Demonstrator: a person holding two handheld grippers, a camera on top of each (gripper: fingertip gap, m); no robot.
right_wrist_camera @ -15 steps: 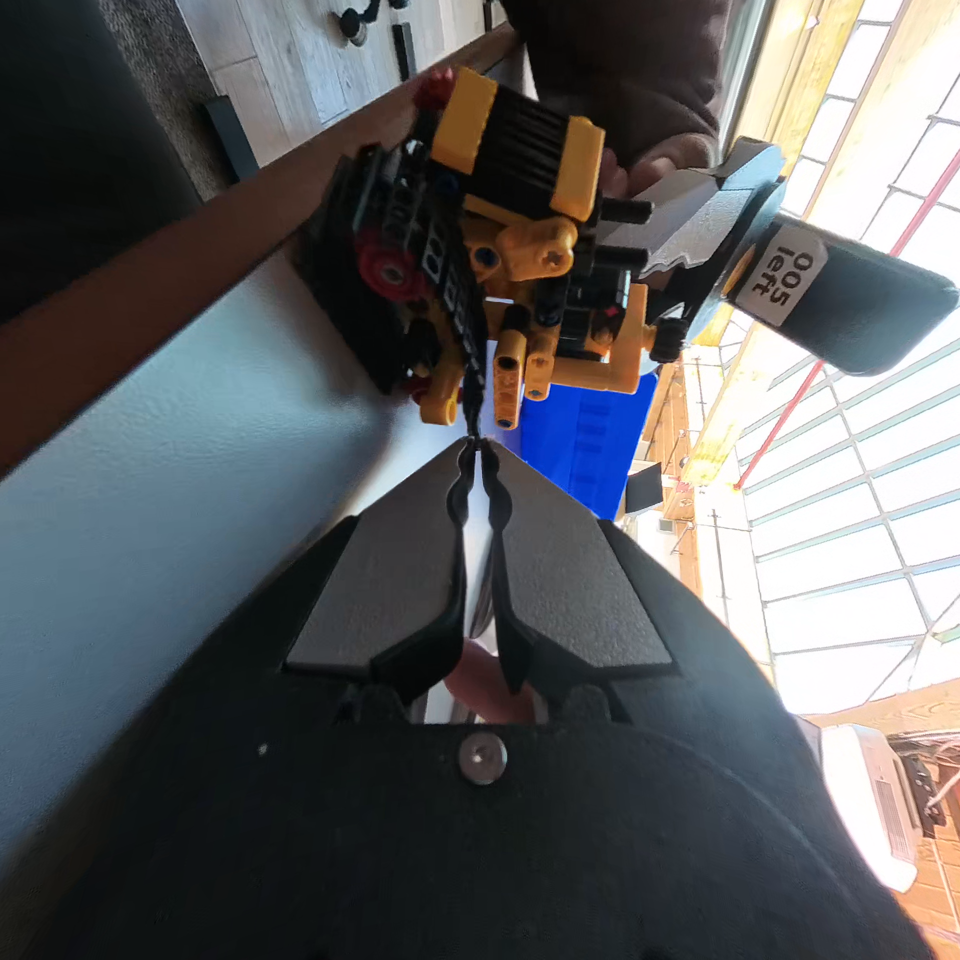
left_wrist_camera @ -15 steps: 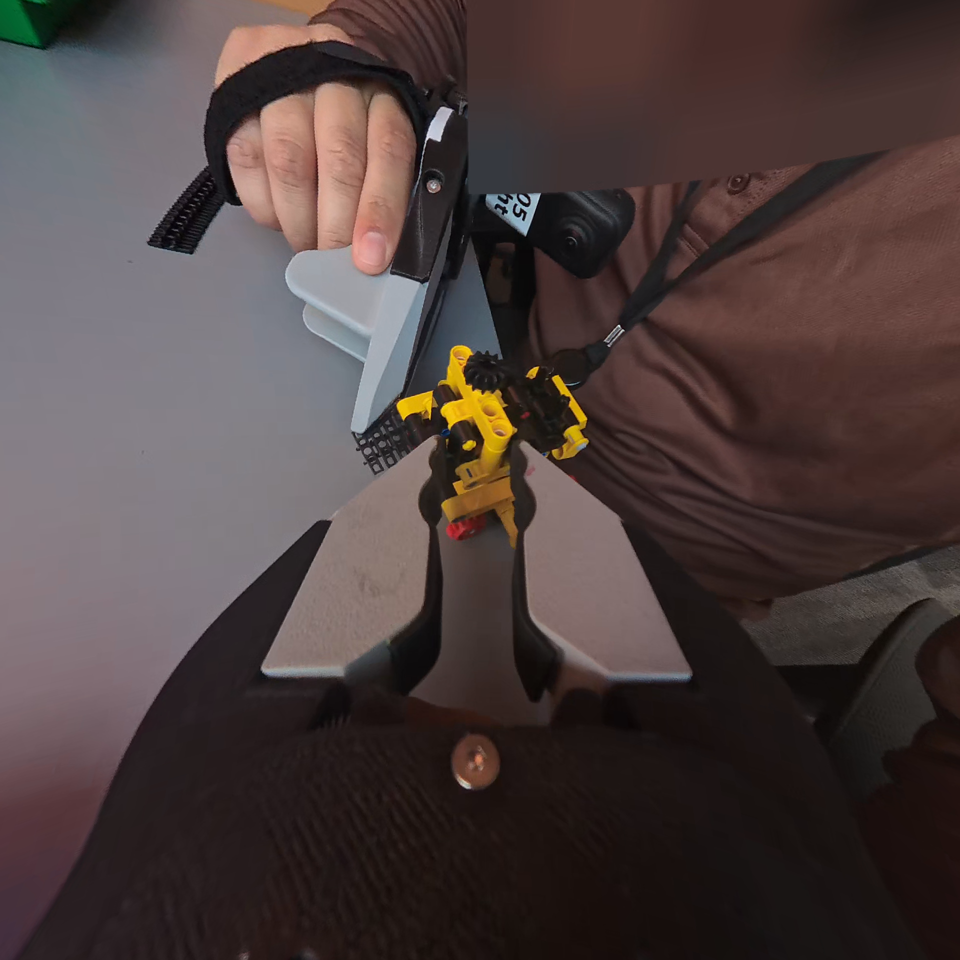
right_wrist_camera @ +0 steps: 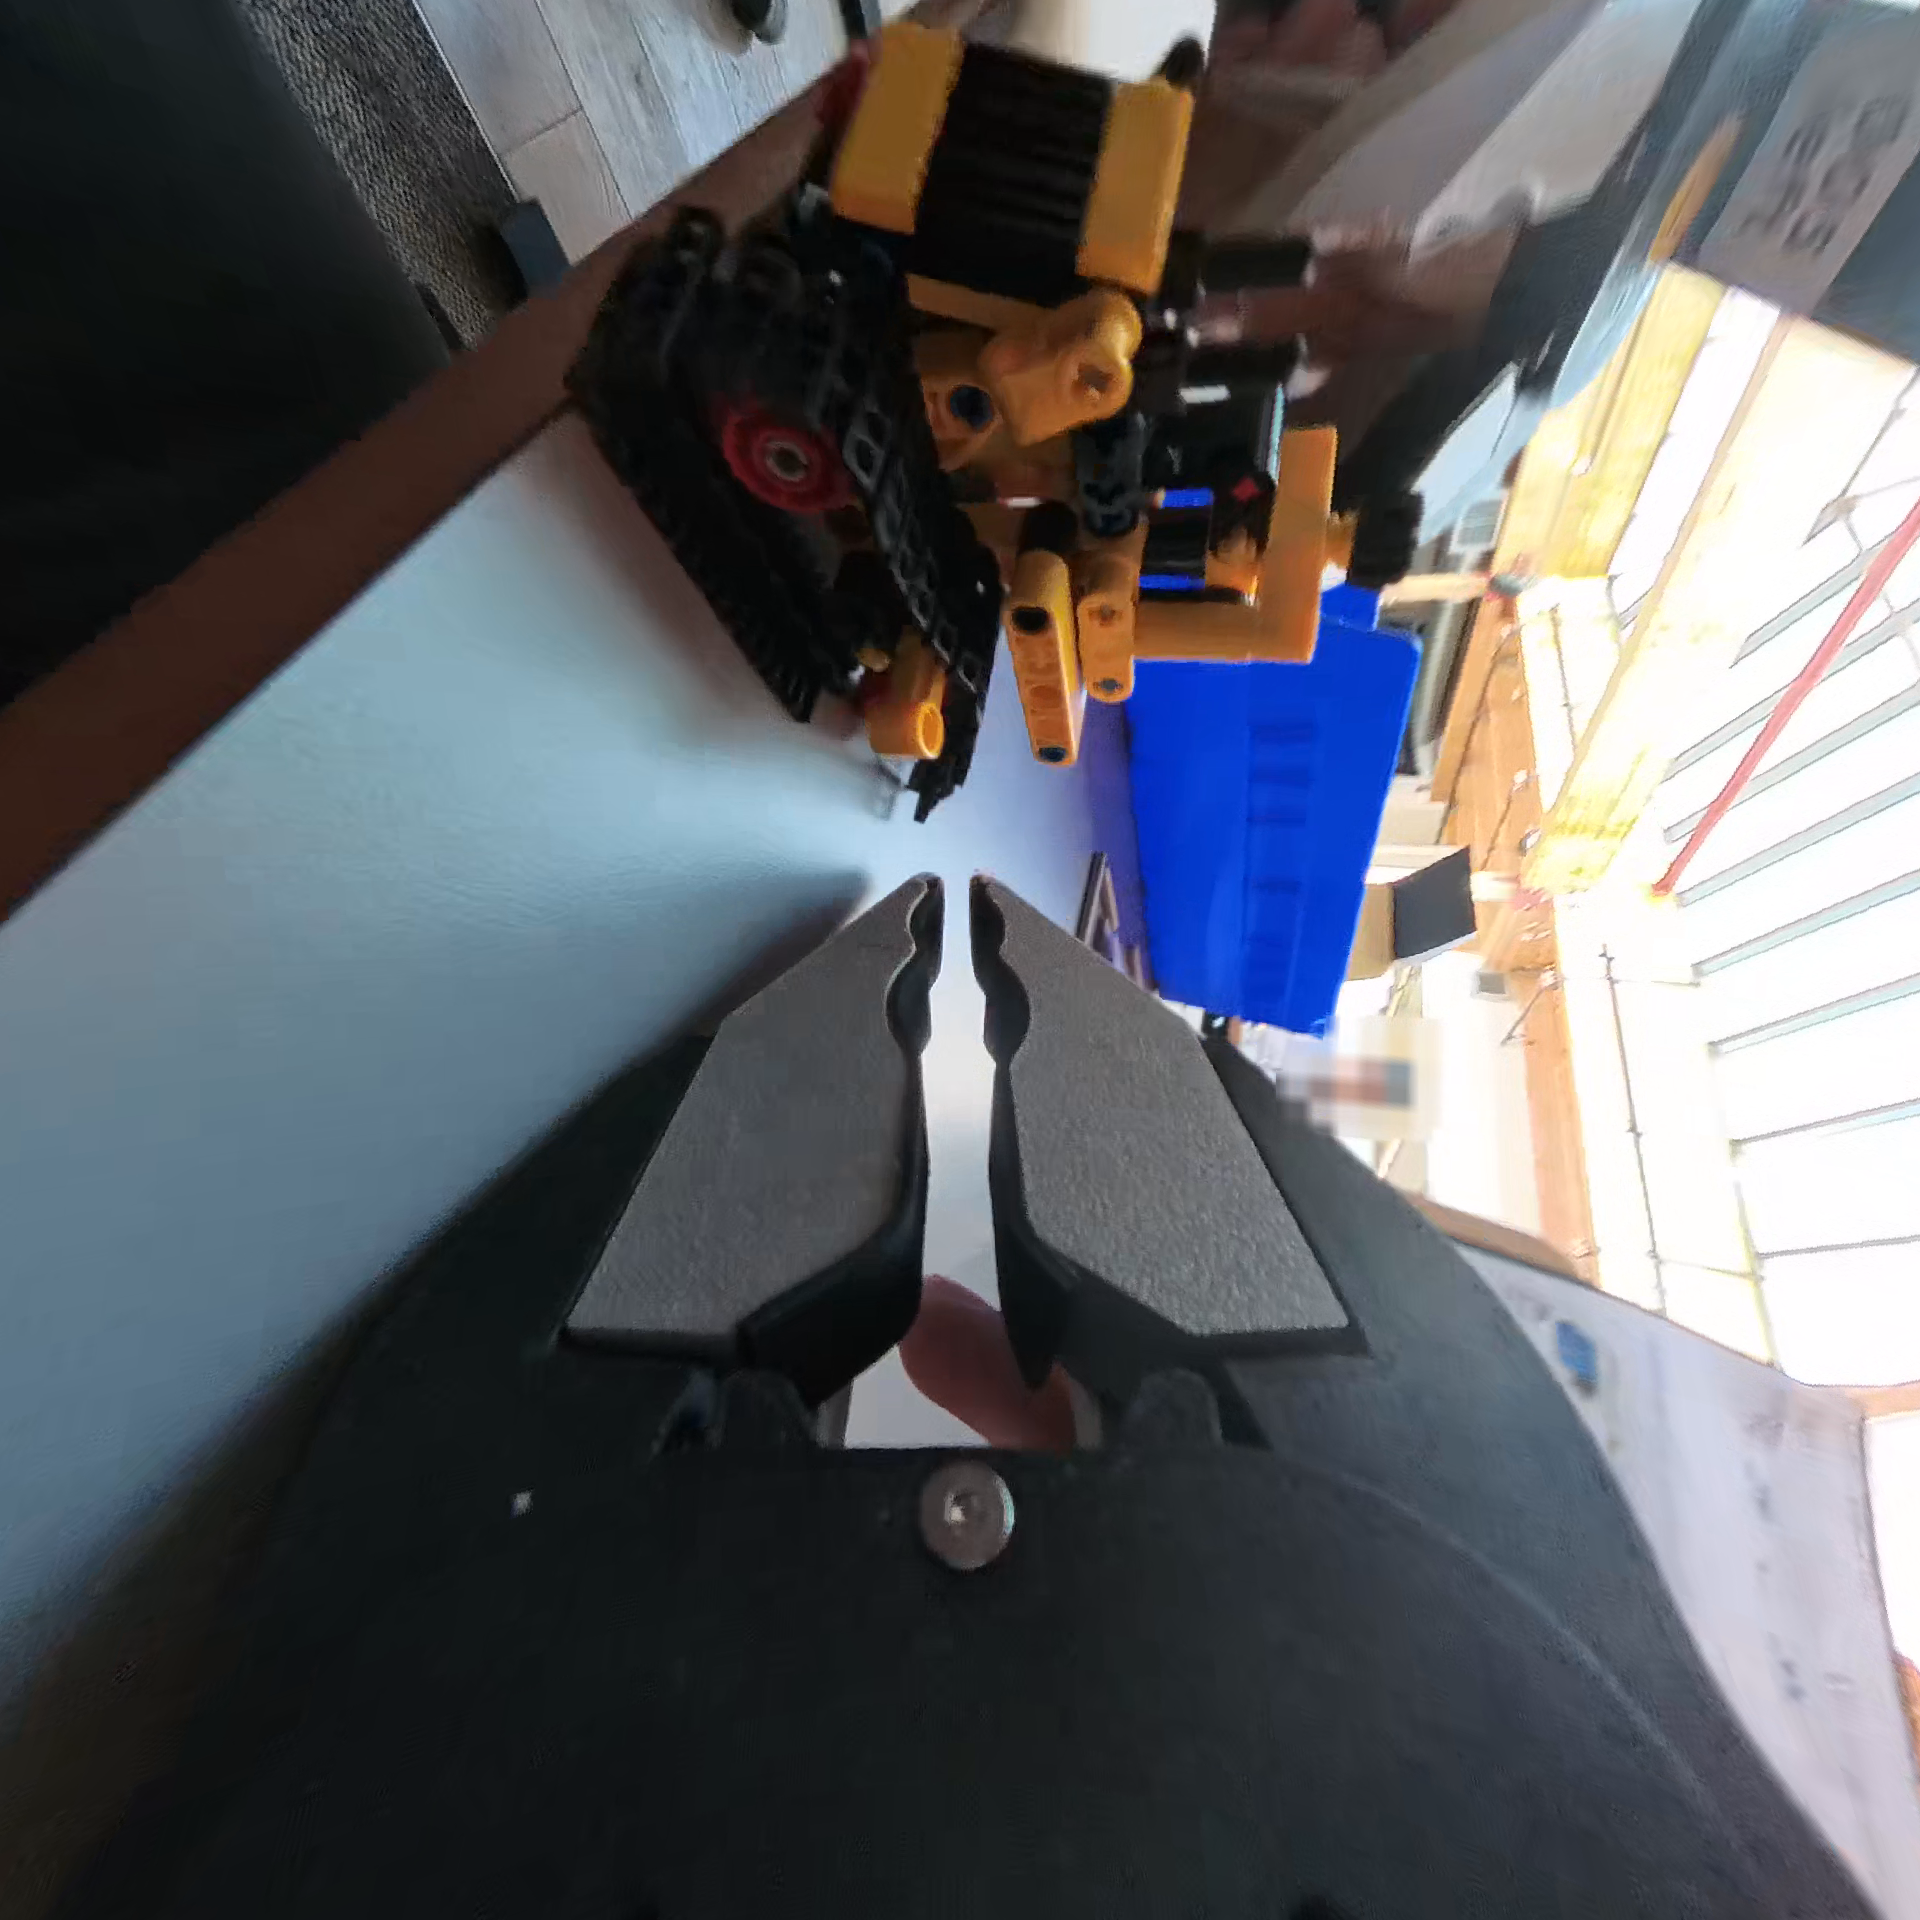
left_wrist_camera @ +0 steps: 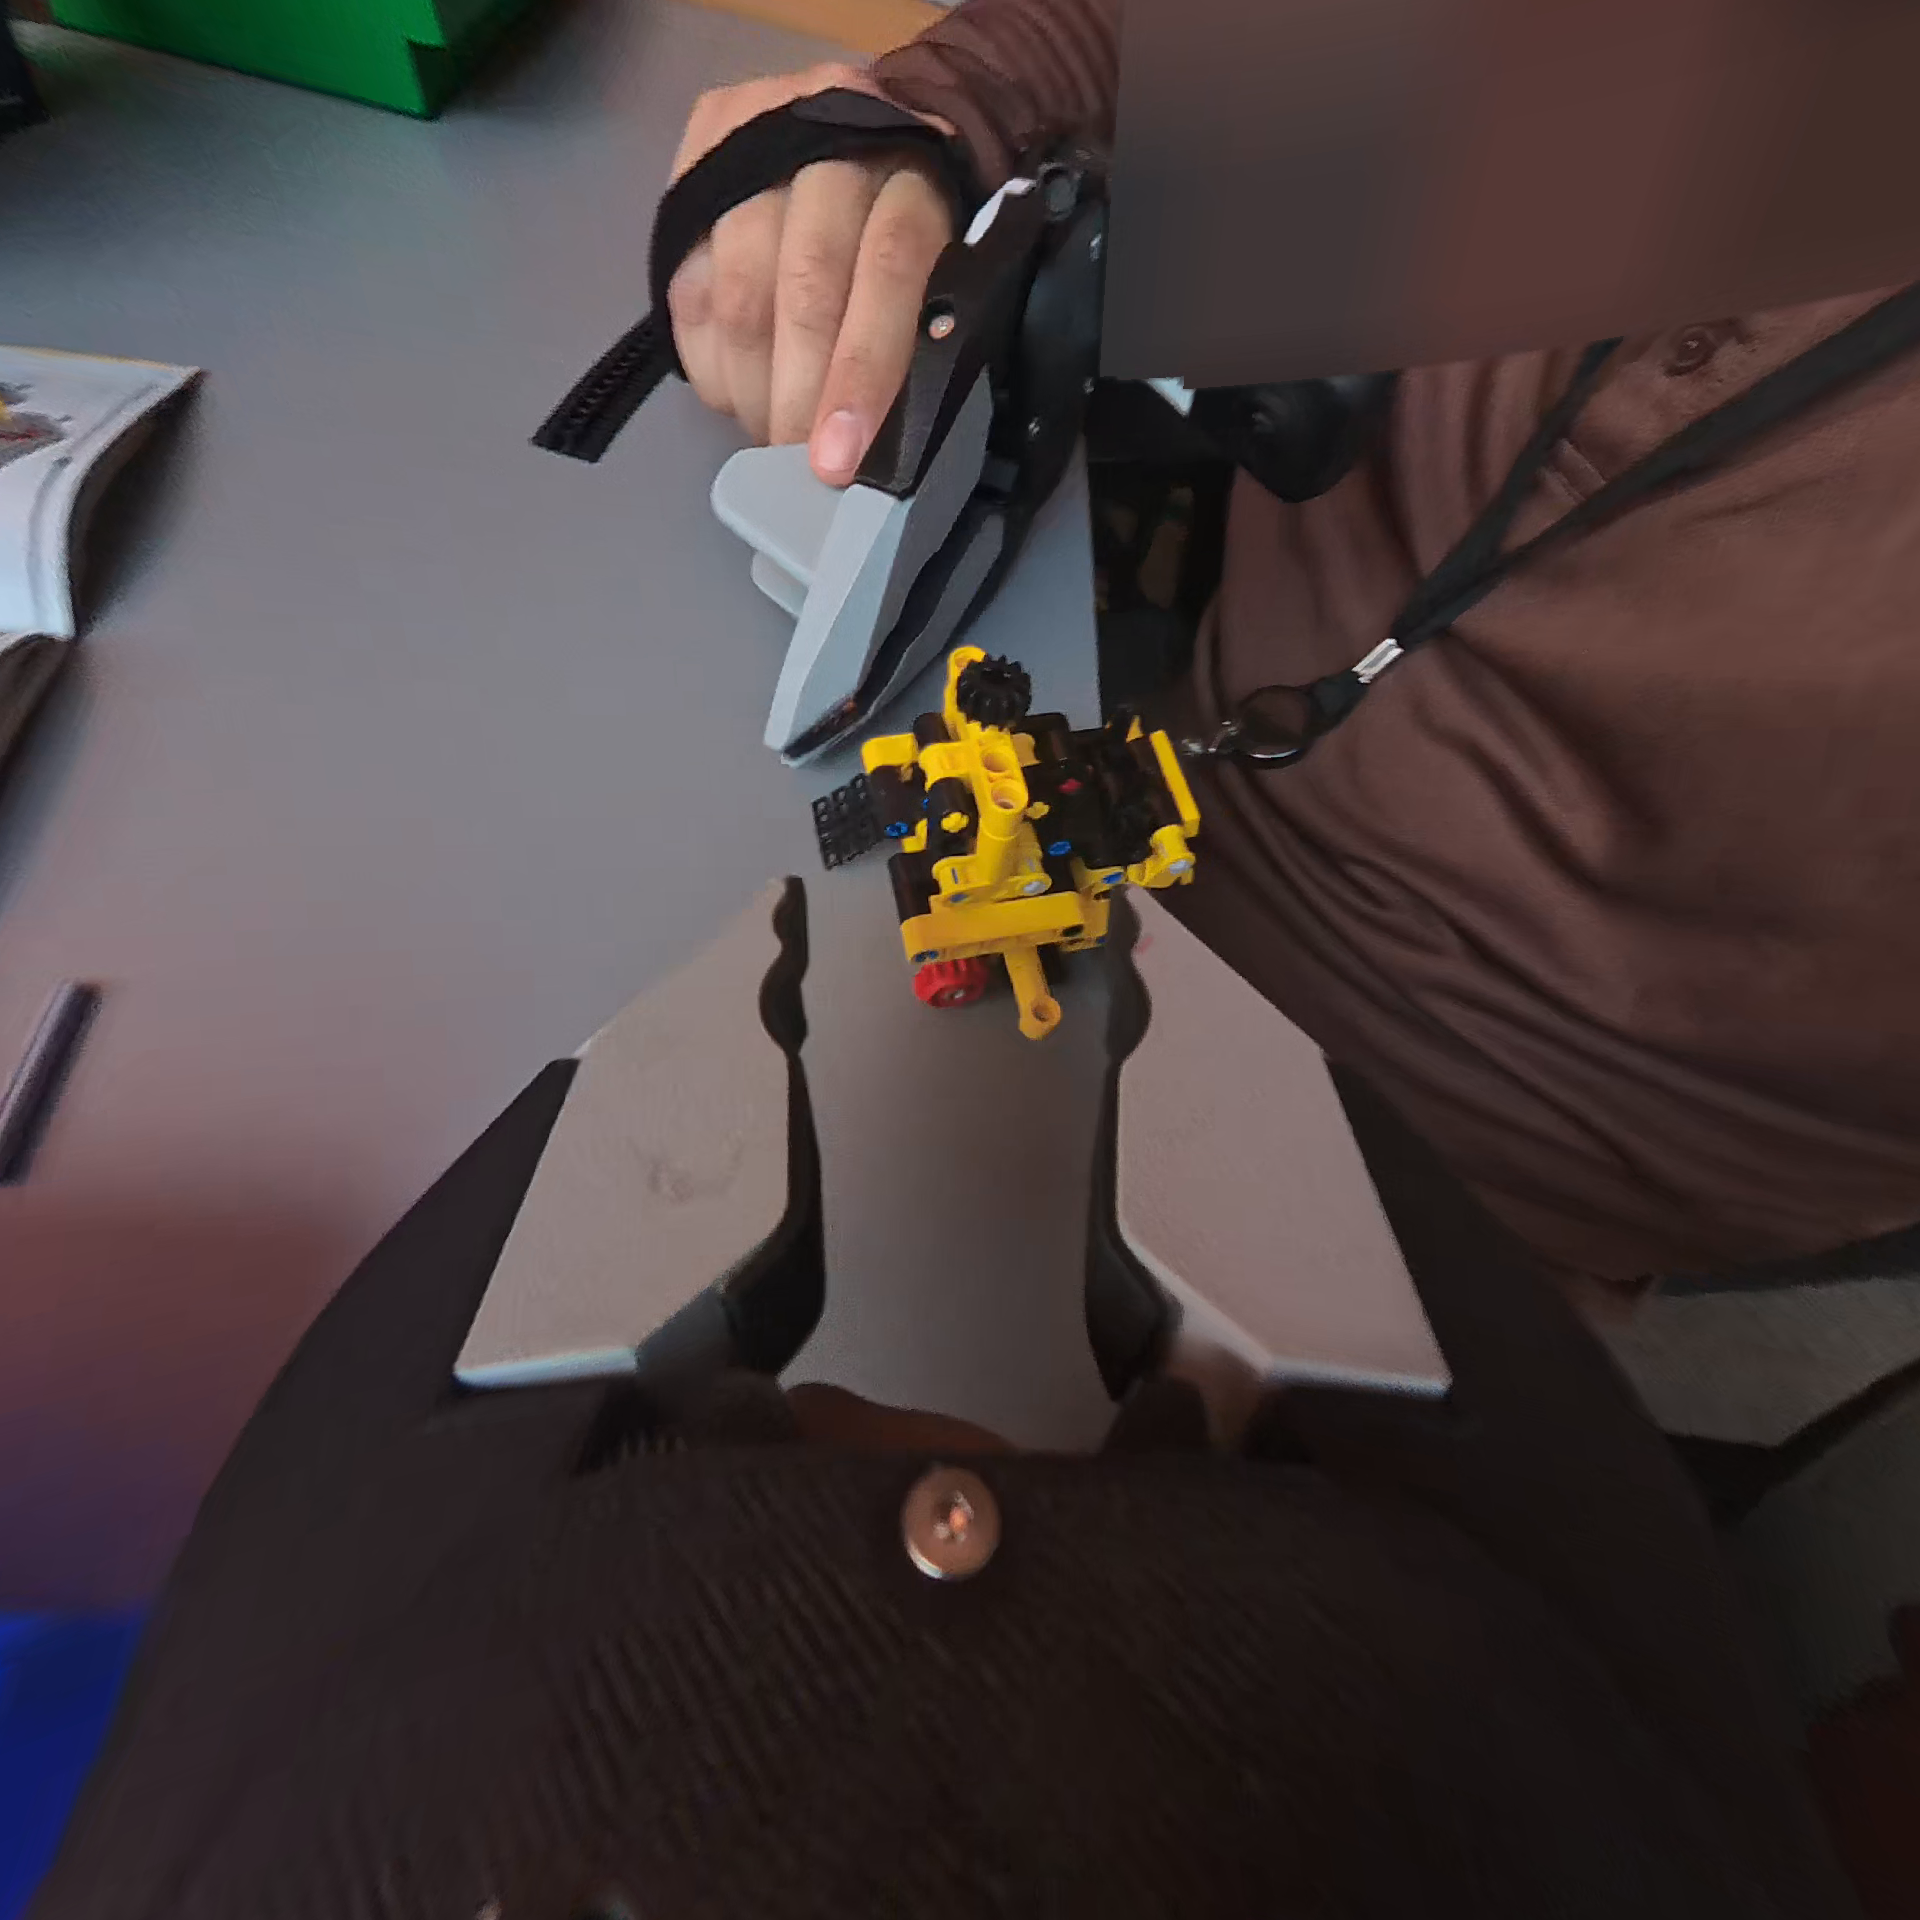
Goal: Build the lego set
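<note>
We are seeing only a corner of a green box [left_wrist_camera: 312,52] and an open booklet [left_wrist_camera: 62,488], both running off the frame edges. In the right wrist view, motion blur is smearing the lego model [right_wrist_camera: 997,416], hiding what lies behind it.

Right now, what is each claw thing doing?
Left gripper: open, holding nothing.
Right gripper: nearly closed, empty, short of the lego model.

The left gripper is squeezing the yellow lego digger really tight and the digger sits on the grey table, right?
Not quite. The left gripper is open, its jaws wide apart and clear of the yellow lego digger, as the left wrist view shows. The digger does sit on the grey table.
</note>
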